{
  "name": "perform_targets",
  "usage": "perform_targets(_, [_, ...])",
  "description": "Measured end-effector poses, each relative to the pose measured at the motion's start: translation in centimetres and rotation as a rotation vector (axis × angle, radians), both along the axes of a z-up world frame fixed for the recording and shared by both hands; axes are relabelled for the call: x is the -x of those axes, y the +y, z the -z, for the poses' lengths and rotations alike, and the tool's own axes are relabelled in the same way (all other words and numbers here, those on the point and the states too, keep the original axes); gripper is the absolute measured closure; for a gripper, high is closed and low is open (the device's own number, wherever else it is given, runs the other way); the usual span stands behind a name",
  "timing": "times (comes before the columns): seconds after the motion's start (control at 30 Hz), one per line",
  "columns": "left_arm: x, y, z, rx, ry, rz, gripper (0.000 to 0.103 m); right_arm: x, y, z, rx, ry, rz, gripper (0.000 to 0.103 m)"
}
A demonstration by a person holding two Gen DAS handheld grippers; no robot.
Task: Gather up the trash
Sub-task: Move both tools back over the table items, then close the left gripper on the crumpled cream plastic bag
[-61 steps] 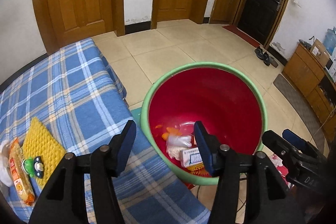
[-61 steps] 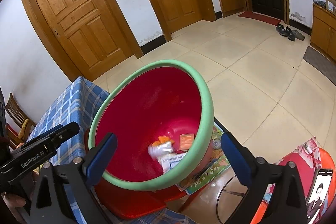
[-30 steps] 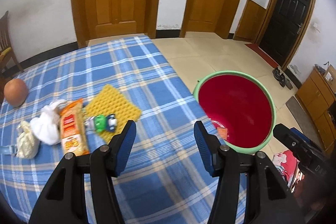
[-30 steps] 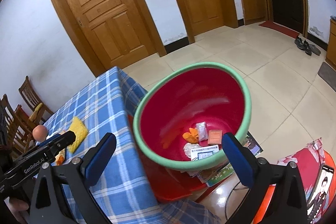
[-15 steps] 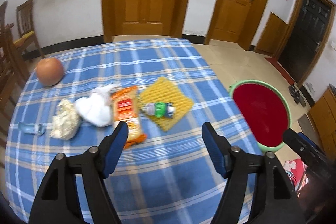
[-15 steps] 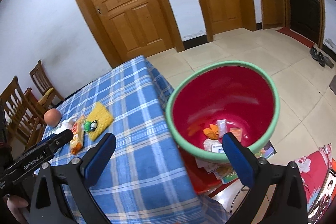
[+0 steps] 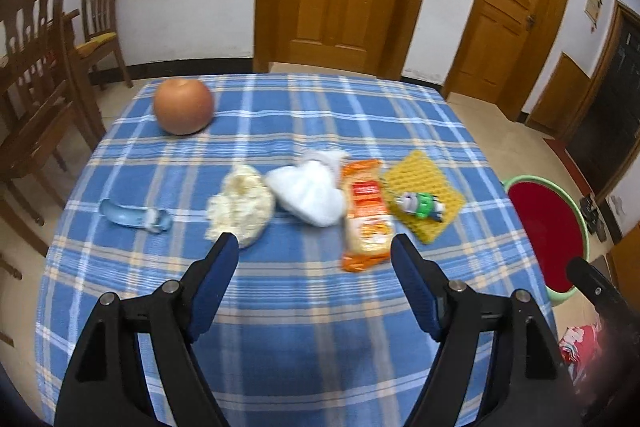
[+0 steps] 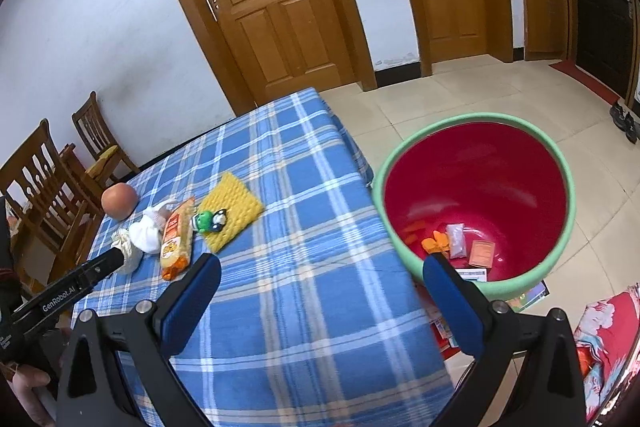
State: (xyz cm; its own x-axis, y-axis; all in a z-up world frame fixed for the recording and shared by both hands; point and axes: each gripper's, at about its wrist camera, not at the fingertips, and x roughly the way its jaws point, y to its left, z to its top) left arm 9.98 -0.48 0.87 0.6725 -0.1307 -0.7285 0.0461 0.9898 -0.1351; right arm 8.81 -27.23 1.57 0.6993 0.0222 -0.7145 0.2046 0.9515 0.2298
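- Wooden doors and white walls stand behind the surface, which wears a blue plaid cloth; dark wooden chairs wait at nine o'clock in the left wrist view.
- Across the cloth lies a row of litter: a pale blue plastic piece at nine o'clock, then a crumpled cream wad, a white bag and an orange snack packet, each just beside the next.
- A yellow mesh pad lies at two o'clock with a small green bottle resting on it.
- An orange round fruit sits apart at eleven o'clock.
- The left tool hangs over the near cloth, its jaws opening with nothing between them; the cream wad lies just beyond its left finger.
- A red bin with a green rim stands on the floor at three o'clock.
- From the right wrist, the right tool spreads wide and empty, one blue finger over the cloth, the other in front of the red bin.
- Inside the bin, at its bottom, lie orange scraps, a clear pouch, an orange card and a white label.
- The snack packet, bottle and yellow pad show at ten o'clock, the fruit further out.
- The left tool's black finger reaches in at eight o'clock, a hand beneath.
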Motion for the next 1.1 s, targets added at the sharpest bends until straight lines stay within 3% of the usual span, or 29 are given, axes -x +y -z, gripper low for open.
perform_targets(0.33, [-0.6,4.1,1.2,-0.007,0.02,-0.083,0.025,-1.5,2.1,1.0,0.015,0.03,-0.04,0.0])
perform_targets(0.77, [-4.0,4.4,3.5,-0.043,0.046,-0.054,0.026,-2.7,3.9,2.0,0.036,0.066,-0.078,0.0])
perform_targets(0.93, [-4.7,4.4,4.3,-0.019,0.07,-0.029,0.047,-3.2,4.4,2.2,0.039,0.083,-0.09,0.0])
perform_targets(1.1, [-4.8,4.7,5.0,0.034,0.09,-0.017,0.058,-3.7,5.5,2.5,0.031,0.089,-0.124,0.0])
